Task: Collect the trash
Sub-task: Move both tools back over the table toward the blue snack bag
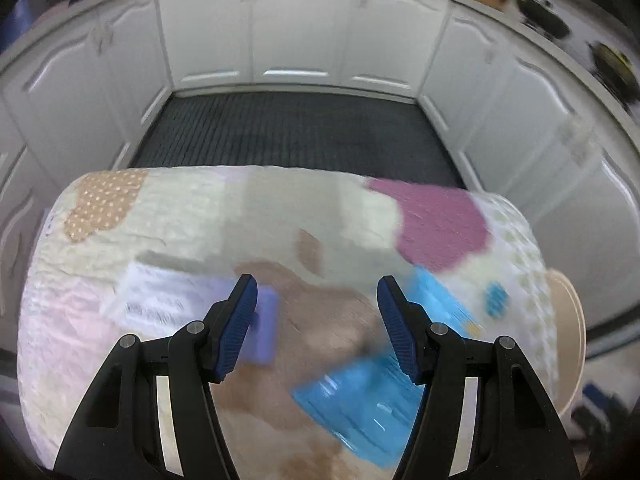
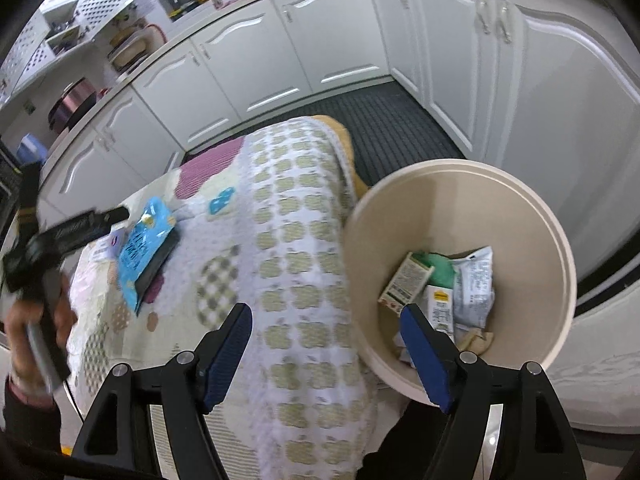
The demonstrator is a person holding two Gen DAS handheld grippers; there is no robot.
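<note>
A blue snack wrapper (image 1: 360,404) lies on the patchwork tablecloth (image 1: 192,216), just below and right of my open, empty left gripper (image 1: 318,304). A white printed paper (image 1: 160,300) and a small lilac piece (image 1: 266,328) lie to its left. In the right wrist view the blue wrapper (image 2: 146,248) lies on the cloth, with the left gripper (image 2: 80,224) beside it. My right gripper (image 2: 326,332) is open and empty above the table edge. The beige bin (image 2: 532,216) stands right of the table and holds several cartons and wrappers (image 2: 448,284).
White kitchen cabinets (image 1: 296,28) surround a dark ribbed floor mat (image 1: 296,132) beyond the table. The bin's rim (image 1: 570,340) shows at the table's right end. Pots and shelves (image 2: 76,96) stand on the counter at the far left.
</note>
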